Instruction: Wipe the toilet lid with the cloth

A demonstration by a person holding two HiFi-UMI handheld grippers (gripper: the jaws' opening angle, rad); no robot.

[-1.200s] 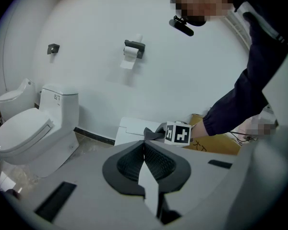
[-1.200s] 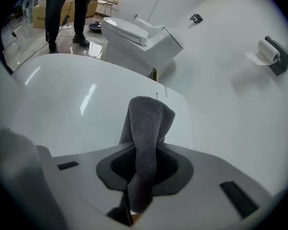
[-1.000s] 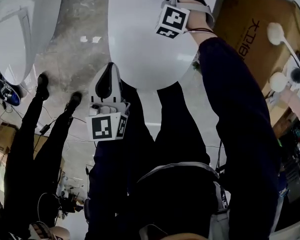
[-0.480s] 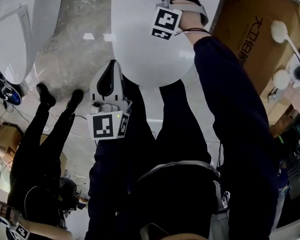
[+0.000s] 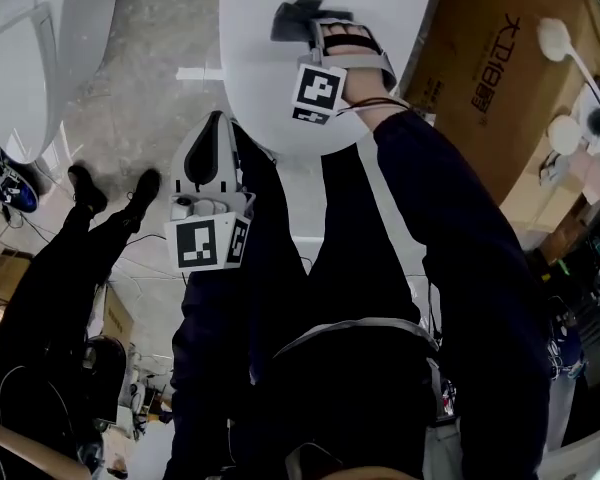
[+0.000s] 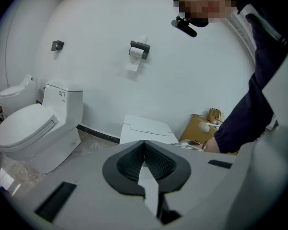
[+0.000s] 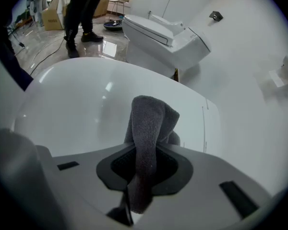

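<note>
Head view: the right claw (image 5: 302,20) reaches out over the white toilet lid (image 5: 255,58), held by a hand (image 5: 358,50) in a dark sleeve (image 5: 450,228), with its marker cube facing the camera. A dark grey cloth (image 5: 296,14) shows at the claw's tip, over the middle part of the lid. The left claw (image 5: 216,130) hangs at the lid's near edge, over the person's dark trousers, apart from the cloth. A brown cardboard box (image 5: 490,78) stands just to the right of the toilet, a second toilet (image 5: 20,78) stands to the left across a strip of marbled floor (image 5: 150,88), and another person (image 5: 70,268) in black stands near it. Right gripper view: the right claw (image 7: 143,169) is clamped on the cloth (image 7: 149,123), whose folded end stands up from between the jaws and appears to lie against the glossy lid (image 7: 81,104); the second toilet (image 7: 158,30) and the other person's legs (image 7: 81,13) lie beyond. Left gripper view: the left claw (image 6: 144,145) has its jaws together at the tips with nothing between them; it faces the white wall, where a paper-roll holder (image 6: 139,49) is mounted, with the toilet tank (image 6: 146,128) straight ahead, the second toilet (image 6: 29,128) at left and the box (image 6: 199,128) at right.
</note>
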